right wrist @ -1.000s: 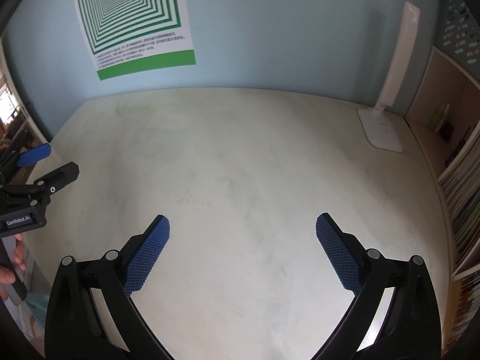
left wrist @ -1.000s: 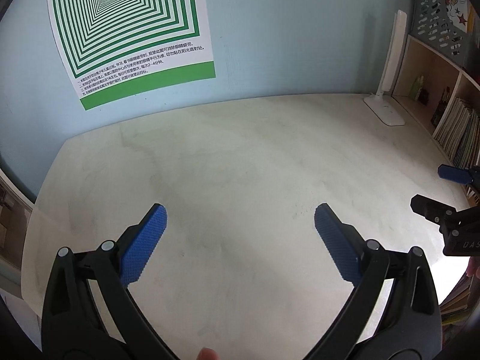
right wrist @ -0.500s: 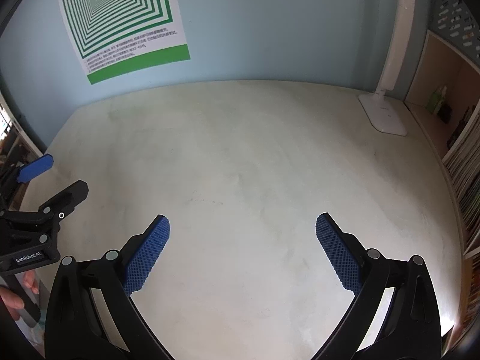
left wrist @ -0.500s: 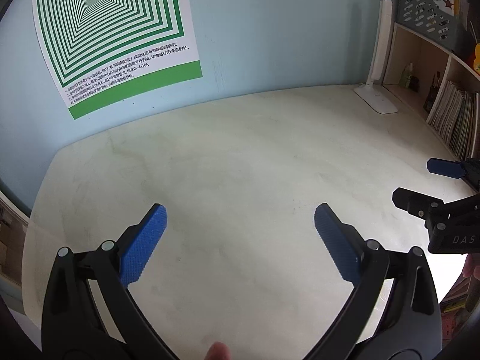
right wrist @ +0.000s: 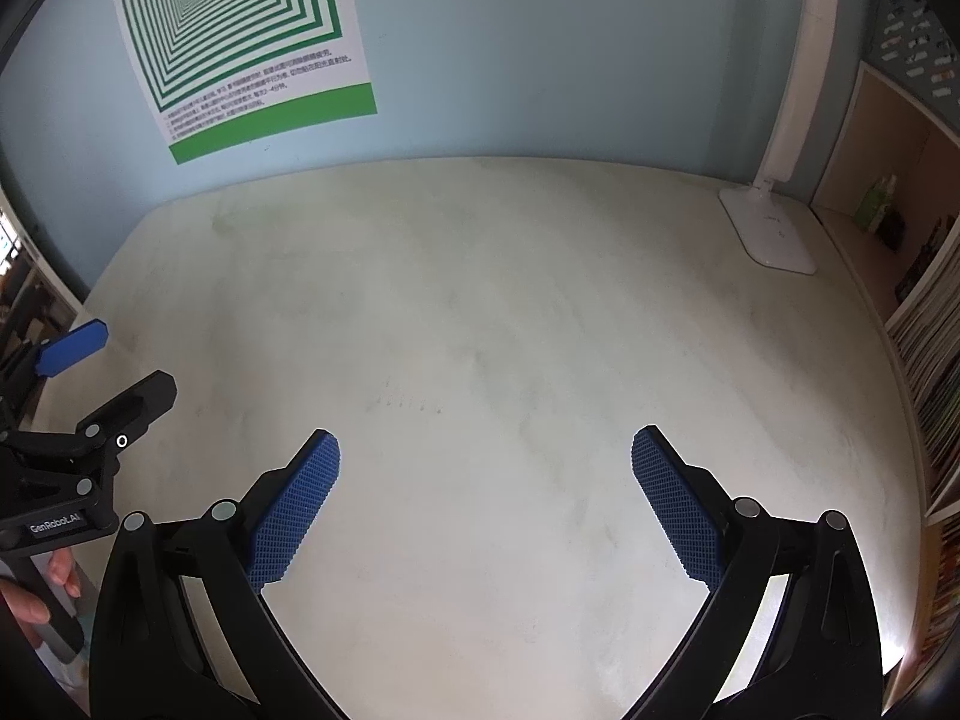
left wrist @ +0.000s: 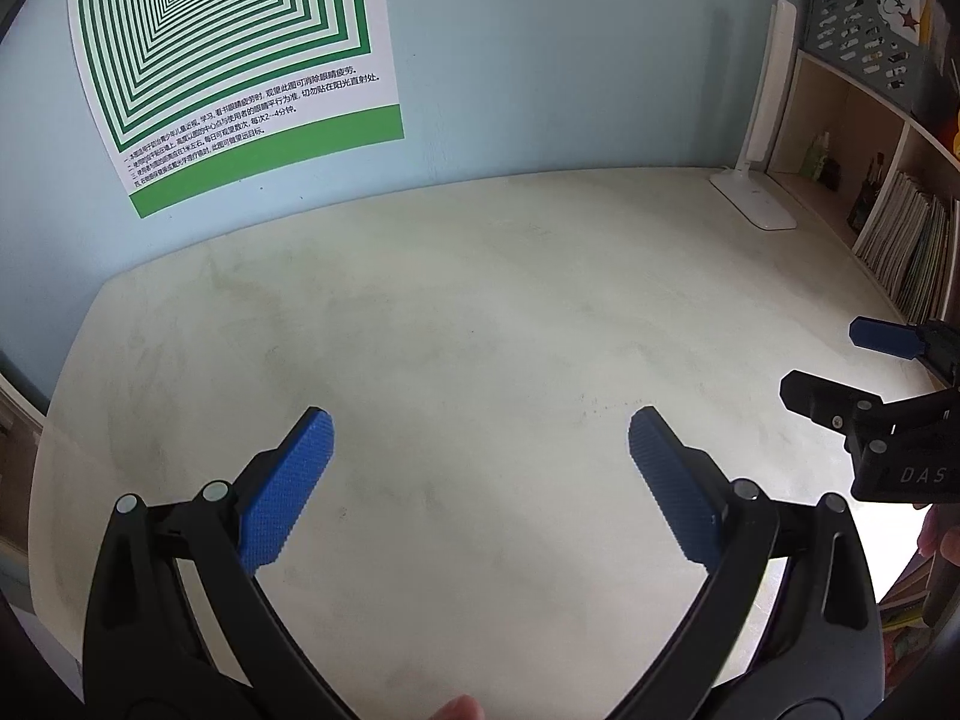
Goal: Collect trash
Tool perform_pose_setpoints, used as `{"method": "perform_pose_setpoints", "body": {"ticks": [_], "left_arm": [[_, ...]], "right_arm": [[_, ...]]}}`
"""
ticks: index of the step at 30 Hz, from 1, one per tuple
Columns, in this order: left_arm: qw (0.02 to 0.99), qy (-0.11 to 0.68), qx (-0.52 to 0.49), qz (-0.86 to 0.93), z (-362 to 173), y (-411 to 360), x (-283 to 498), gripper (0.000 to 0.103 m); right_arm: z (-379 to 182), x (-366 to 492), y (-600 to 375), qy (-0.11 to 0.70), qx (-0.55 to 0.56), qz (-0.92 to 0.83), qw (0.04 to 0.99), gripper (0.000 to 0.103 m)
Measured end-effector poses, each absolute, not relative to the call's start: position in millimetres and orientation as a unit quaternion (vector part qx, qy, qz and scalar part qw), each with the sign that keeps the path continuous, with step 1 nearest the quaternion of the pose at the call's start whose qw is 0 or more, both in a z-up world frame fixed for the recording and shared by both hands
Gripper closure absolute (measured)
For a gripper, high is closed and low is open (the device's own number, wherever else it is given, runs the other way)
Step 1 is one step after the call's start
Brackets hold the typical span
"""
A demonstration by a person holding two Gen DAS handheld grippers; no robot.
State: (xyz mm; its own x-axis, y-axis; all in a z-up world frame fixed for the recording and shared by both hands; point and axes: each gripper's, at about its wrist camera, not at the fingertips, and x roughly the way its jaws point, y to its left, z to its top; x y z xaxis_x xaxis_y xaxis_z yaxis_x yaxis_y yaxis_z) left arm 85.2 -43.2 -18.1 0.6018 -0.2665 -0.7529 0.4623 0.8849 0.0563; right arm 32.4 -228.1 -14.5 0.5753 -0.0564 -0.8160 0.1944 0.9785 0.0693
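No trash shows in either view. My left gripper [left wrist: 480, 420] is open and empty, held above the pale desk top [left wrist: 480, 300]. My right gripper [right wrist: 485, 438] is open and empty above the same desk [right wrist: 480, 300]. Each gripper shows in the other's view: the right one [left wrist: 840, 360] at the right edge of the left wrist view, the left one [right wrist: 114, 360] at the left edge of the right wrist view. Both stand with the jaws wide apart.
A white desk lamp [right wrist: 780, 180] stands at the desk's back right corner. Shelves with books [left wrist: 906, 240] run along the right side. A green-striped poster [left wrist: 228, 60] hangs on the blue wall behind the desk.
Both grippers have shifted a little, so the desk sits lower and farther right in view. The jaws have stayed open.
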Motion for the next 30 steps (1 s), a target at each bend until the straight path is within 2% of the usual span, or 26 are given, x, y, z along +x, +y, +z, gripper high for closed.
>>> {"method": "perform_pose_setpoints", "body": {"ticks": [30], "left_arm": [[0.879, 0.424, 0.108, -0.190, -24.6, -35.7, 87.8, 0.007]], "right_arm": [[-17.7, 34.8, -235.2, 0.460, 0.074, -0.066, 0.882, 0.006]]}}
